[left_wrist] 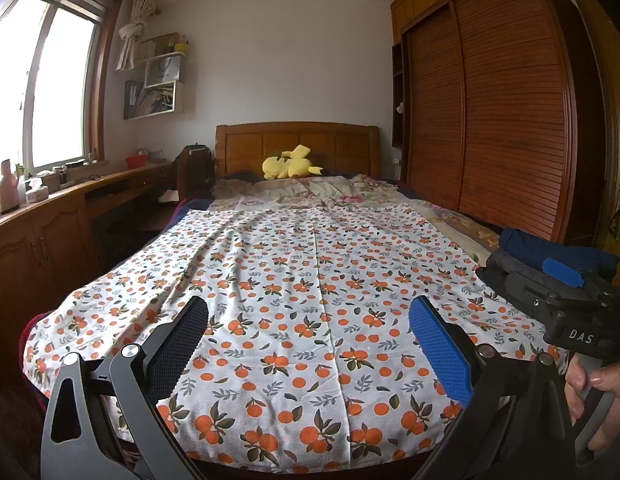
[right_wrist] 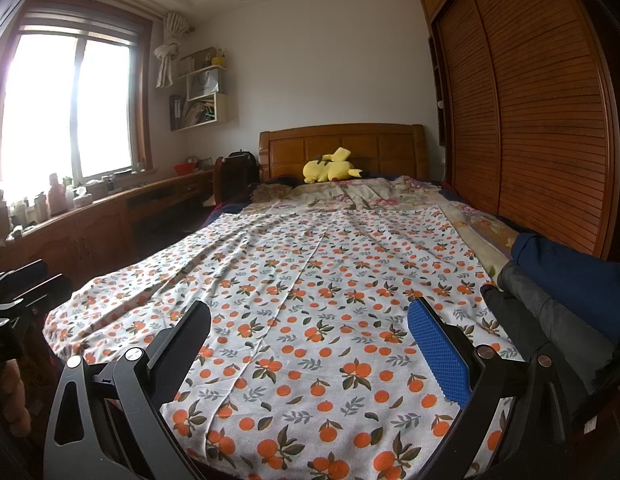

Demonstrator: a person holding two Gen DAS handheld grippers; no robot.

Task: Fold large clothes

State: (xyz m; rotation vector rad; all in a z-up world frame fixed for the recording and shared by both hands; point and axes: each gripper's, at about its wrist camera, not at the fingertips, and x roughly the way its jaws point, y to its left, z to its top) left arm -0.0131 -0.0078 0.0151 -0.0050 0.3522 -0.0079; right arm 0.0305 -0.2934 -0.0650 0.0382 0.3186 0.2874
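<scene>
Orange-print cloth (left_wrist: 294, 280) lies flat, unfolded on bed (right_wrist: 482, 220); folding remains. Left gripper (left_wrist: 310, 360) and right gripper (right_wrist: 310, 360) jaws wide apart, empty.

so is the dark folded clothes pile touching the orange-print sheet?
Touching. The right wrist view shows the dark clothes pile resting on the right edge of the orange-print sheet, overlapping it.

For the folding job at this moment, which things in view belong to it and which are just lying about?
Belongs to the job:
- orange-print cloth, spread flat over the bed
- left gripper, jaws open
- right gripper, jaws open

Just lying about:
- yellow plush toy by the headboard
- dark folded clothes at the bed's right edge
- floral quilt
- wardrobe
</scene>
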